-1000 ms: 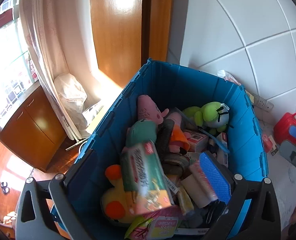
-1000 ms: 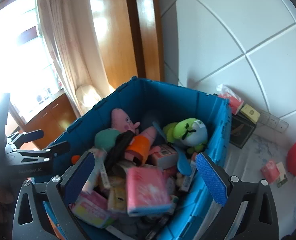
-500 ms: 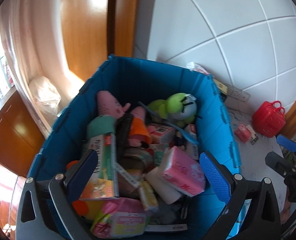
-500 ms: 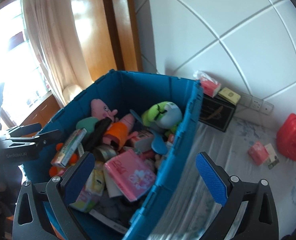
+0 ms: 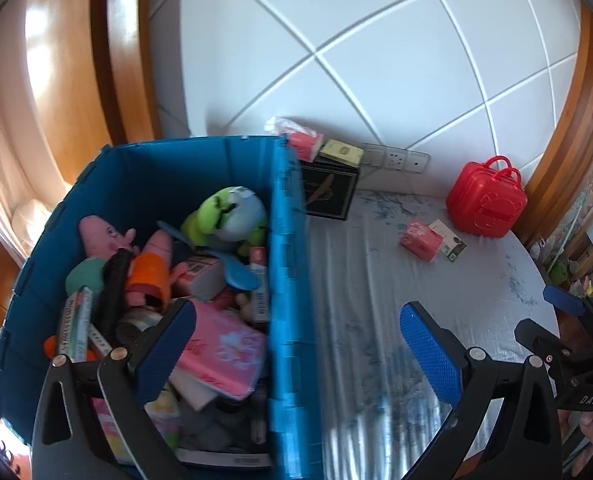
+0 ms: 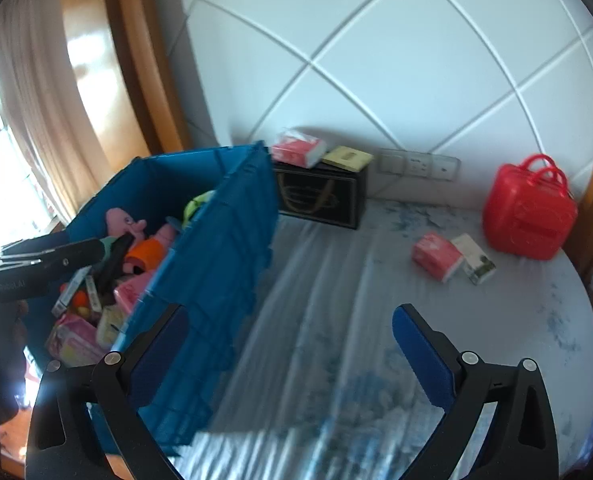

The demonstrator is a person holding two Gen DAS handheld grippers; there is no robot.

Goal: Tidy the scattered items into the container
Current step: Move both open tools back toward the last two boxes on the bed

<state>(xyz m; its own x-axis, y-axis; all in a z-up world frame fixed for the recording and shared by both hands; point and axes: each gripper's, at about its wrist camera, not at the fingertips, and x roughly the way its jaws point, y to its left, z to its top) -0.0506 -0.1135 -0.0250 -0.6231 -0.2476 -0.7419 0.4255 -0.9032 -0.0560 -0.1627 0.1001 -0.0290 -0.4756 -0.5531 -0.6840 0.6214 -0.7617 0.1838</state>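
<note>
A blue crate point(image 5: 286, 280) point(image 6: 224, 256) stands at the table's left, full of plush toys, boxes and tissue packs. A pink tissue pack point(image 5: 418, 239) point(image 6: 436, 257) and a small white box point(image 5: 450, 240) point(image 6: 474, 258) lie on the table at the far right, beside a red toy case point(image 5: 486, 202) point(image 6: 530, 214). My left gripper point(image 5: 296, 356) is open and empty, straddling the crate's right wall. My right gripper point(image 6: 290, 352) is open and empty over the table, just right of the crate.
A black box point(image 5: 328, 196) point(image 6: 322, 196) stands against the tiled wall, with a red tissue pack point(image 6: 298, 150) and a yellow box point(image 6: 348, 158) on top. Wall sockets point(image 6: 418, 166) sit behind. The round table's edge point(image 6: 592, 340) curves at the right. A curtain point(image 6: 36, 92) hangs left.
Both grippers have swung to the right, from above the crate's contents toward the table. The pink pack, white box and red case have come further into view. Both stay open and empty.
</note>
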